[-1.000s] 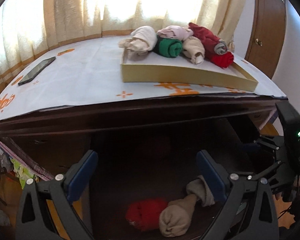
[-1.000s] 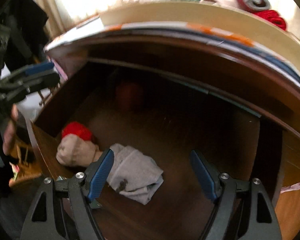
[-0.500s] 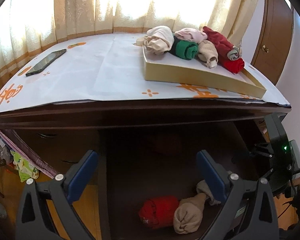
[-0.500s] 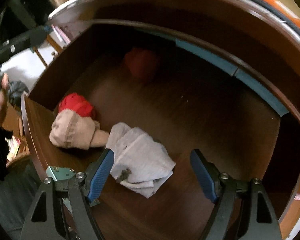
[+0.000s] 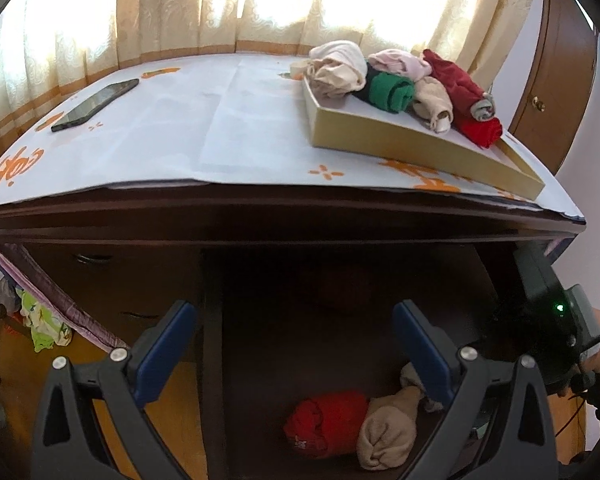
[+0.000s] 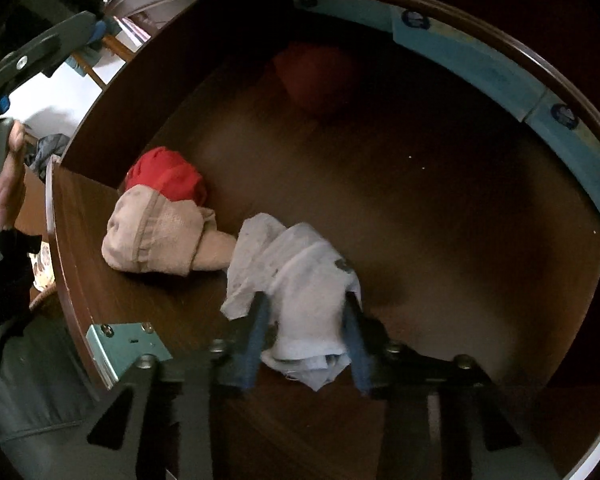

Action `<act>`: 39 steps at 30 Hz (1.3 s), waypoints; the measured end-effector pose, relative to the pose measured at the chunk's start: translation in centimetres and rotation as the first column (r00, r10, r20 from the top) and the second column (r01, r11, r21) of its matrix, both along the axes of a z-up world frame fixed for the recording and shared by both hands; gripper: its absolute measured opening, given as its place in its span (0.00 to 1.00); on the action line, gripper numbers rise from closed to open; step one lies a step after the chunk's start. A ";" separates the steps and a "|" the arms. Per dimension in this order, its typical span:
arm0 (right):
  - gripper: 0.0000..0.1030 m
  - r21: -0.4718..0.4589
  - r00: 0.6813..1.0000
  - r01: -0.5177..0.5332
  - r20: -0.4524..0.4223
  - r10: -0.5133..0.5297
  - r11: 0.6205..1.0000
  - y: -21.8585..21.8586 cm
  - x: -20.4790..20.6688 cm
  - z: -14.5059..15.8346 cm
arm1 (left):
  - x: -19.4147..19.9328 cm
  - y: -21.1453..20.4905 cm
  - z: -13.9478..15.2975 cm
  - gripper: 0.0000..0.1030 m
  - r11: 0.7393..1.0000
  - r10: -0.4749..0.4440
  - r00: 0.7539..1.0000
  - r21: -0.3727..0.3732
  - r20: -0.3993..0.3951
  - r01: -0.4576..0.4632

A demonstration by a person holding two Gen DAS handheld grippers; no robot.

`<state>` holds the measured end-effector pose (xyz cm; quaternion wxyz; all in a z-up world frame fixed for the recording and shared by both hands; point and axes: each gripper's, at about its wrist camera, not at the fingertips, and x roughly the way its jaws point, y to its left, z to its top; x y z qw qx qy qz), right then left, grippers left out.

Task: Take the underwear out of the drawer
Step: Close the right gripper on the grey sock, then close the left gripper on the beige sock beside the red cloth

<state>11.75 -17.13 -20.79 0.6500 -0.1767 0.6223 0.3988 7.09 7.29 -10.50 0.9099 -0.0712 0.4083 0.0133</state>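
Lowered into the drawer since a second earlier, the right gripper was closing on grey underwear — the left gripper gaped empty.

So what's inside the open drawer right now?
Inside the drawer: a red roll, a beige roll and a pale grey piece, on which the right gripper is closing. A dim reddish bundle lies farther back; what is beneath the clothes is hidden.
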 end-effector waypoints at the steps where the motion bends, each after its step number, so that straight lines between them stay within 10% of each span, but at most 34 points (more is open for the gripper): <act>1: 0.27 0.005 1.000 0.002 0.009 -0.002 1.000 -0.1 0.0 0.1 | 0.0 0.0 -0.1 0.98 1.000 0.001 1.000 0.002 -0.002 -0.001; 24: 0.20 0.001 0.987 0.080 0.143 -0.079 0.997 -2.7 -2.4 1.4 | -0.2 -5.2 -3.1 0.97 0.987 -0.156 0.978 -0.073 -0.139 0.147; 39: 0.20 0.037 0.990 0.029 0.135 -0.033 0.999 -2.1 -2.1 0.9 | -1.2 -7.3 -5.1 0.76 0.973 -0.228 0.930 -0.097 -0.288 0.209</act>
